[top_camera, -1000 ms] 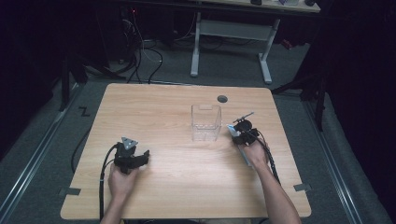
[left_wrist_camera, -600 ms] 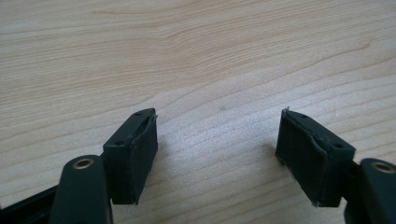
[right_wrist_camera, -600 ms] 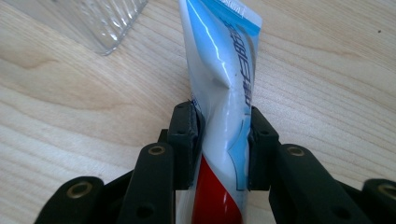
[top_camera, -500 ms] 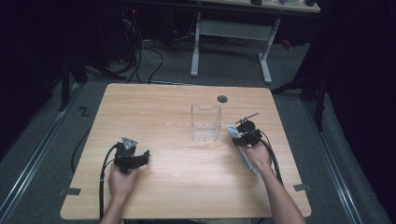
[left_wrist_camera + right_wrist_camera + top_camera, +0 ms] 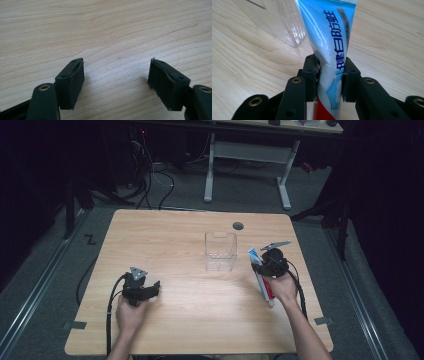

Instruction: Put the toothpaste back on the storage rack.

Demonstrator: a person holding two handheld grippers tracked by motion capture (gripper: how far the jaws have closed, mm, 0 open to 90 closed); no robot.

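Blue-and-white plastic marks the toothpaste tube [image 5: 329, 45], which is clamped between the pads of the right gripper [image 5: 329, 80]; the tube wall is visibly pinched at the grip. In the high view the tube [image 5: 263, 280] is seen held at the right side of the wooden table [image 5: 170, 235], tilted, with its flat crimped end toward the clear plastic box [image 5: 220, 251] and its red end under the hand. The box stands upright near the table's middle, just beside the tube's upper end. The left gripper [image 5: 116, 82] is held low over bare wood, its jaws apart with nothing between them.
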